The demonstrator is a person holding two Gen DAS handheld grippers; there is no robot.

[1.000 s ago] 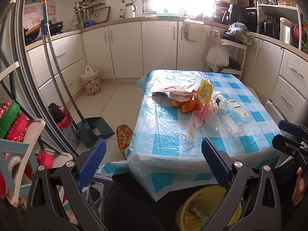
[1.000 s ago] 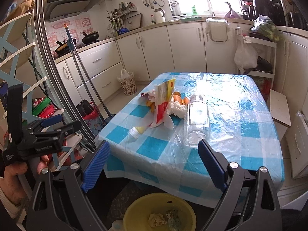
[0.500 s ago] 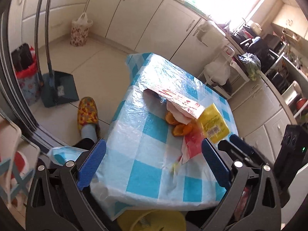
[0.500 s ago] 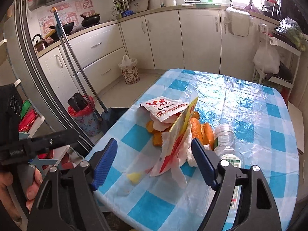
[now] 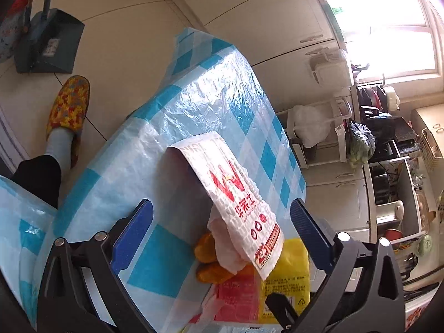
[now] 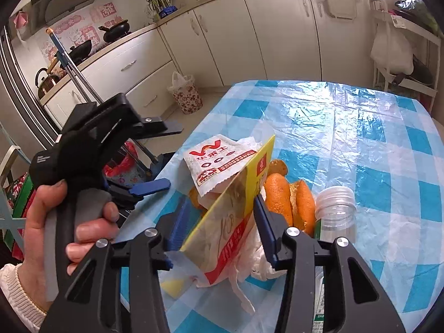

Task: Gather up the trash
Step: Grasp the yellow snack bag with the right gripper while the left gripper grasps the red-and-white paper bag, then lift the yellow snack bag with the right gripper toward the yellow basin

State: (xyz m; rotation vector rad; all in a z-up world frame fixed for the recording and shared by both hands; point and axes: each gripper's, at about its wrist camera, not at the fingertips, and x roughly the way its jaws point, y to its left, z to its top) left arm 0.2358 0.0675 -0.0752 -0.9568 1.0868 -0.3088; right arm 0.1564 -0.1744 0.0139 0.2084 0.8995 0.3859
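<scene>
Yellow wrapper [image 6: 236, 194] between closing right fingers [image 6: 265, 222]; left fingers [image 5: 136, 227] apart.

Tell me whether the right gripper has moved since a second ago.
Yes. The right gripper has advanced over the table edge to the yellow packet, jaws closing around it.

Red "W" logo, perhaps, on paper bag [image 6: 211, 163]
</scene>
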